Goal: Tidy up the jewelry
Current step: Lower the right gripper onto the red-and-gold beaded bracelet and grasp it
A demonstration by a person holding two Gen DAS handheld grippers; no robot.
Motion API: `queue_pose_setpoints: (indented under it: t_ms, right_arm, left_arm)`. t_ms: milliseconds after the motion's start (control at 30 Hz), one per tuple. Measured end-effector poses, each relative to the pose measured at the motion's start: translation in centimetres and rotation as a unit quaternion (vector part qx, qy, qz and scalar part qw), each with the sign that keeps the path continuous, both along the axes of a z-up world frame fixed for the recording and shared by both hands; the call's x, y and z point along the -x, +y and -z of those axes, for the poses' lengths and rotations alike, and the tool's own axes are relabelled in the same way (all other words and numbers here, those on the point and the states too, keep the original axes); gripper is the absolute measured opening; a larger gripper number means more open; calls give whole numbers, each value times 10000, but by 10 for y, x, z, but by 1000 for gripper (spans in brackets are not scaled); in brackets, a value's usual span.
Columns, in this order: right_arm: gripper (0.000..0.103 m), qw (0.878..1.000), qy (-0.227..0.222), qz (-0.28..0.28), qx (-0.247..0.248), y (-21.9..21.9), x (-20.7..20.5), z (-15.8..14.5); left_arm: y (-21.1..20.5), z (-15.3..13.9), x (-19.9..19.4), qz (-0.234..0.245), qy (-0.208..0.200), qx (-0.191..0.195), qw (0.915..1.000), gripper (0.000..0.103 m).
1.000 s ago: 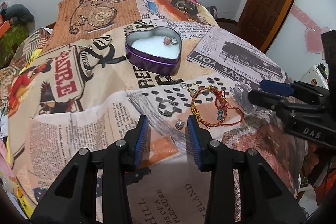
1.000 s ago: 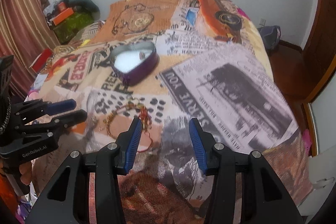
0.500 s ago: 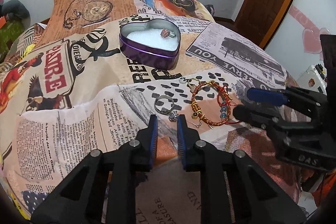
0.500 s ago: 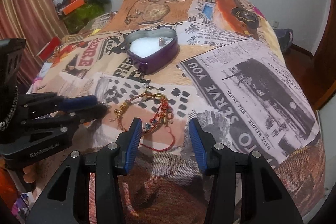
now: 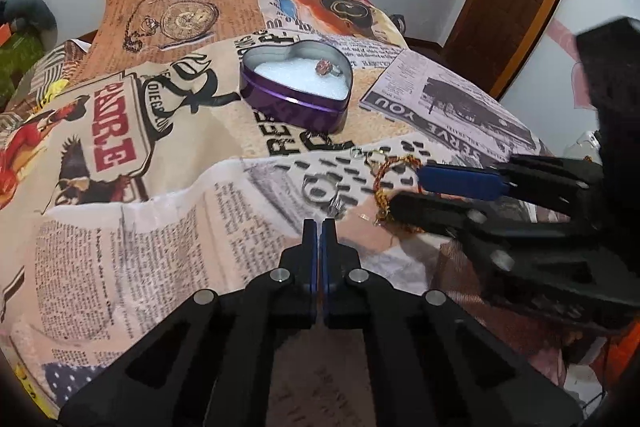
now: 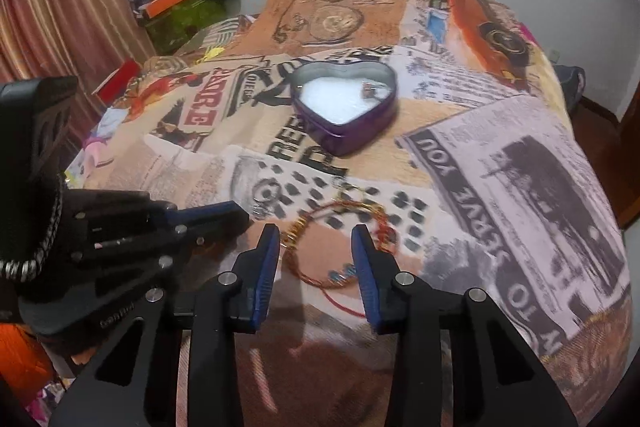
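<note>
Left tool [image 5: 319,227] pressed together, empty, just before silver ring [image 5: 319,188] on bedspread [image 5: 160,227]. Right tool [image 6: 316,239] spread apart over bracelets [image 6: 340,247]. Purple heart tin [image 6: 346,107] beyond.

Two close wrist views (converging) over one heart tin [image 5: 296,95]

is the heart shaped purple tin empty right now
No: in the left wrist view the heart-shaped purple tin already holds a ring with a pink stone, lying on its white padding.
</note>
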State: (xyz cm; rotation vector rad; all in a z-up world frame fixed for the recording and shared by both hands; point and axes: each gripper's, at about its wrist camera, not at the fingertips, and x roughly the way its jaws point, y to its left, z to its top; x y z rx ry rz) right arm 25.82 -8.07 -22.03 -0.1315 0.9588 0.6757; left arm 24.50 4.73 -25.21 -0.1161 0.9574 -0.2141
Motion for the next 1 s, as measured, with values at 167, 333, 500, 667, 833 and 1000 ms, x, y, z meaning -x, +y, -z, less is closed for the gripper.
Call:
queue_pose_setpoints:
  t_ms: [167,333,500,667,833,1000]
  right_arm:
    - [17,9996,231,-124,80,12,-7,10]
    - [11,9993,310,-172,-80,8,-8,11]
    - [4,9998,56,-53,-166,-1,-4,0]
    - [4,9998,-144,-33,-121,-10,-4,-8]
    - [5,9999,-88,49,-125,-17,-7,-10]
    - [18,9993,234,240,-147,-26,-18,0]
  left_arm:
    - [8,0,7,30,107,44,9999,1]
    - [0,-1,5,92,129,-33,9999,8]
    - [-12,-2,-3,129,164,-52,9998,14]
    - [-16,-2,-13,49,213,32,9998,21]
    - [-19,0,-23,14,204,-22,9998,21]
    - [-22,3,-30,114,181,-93,9997,21]
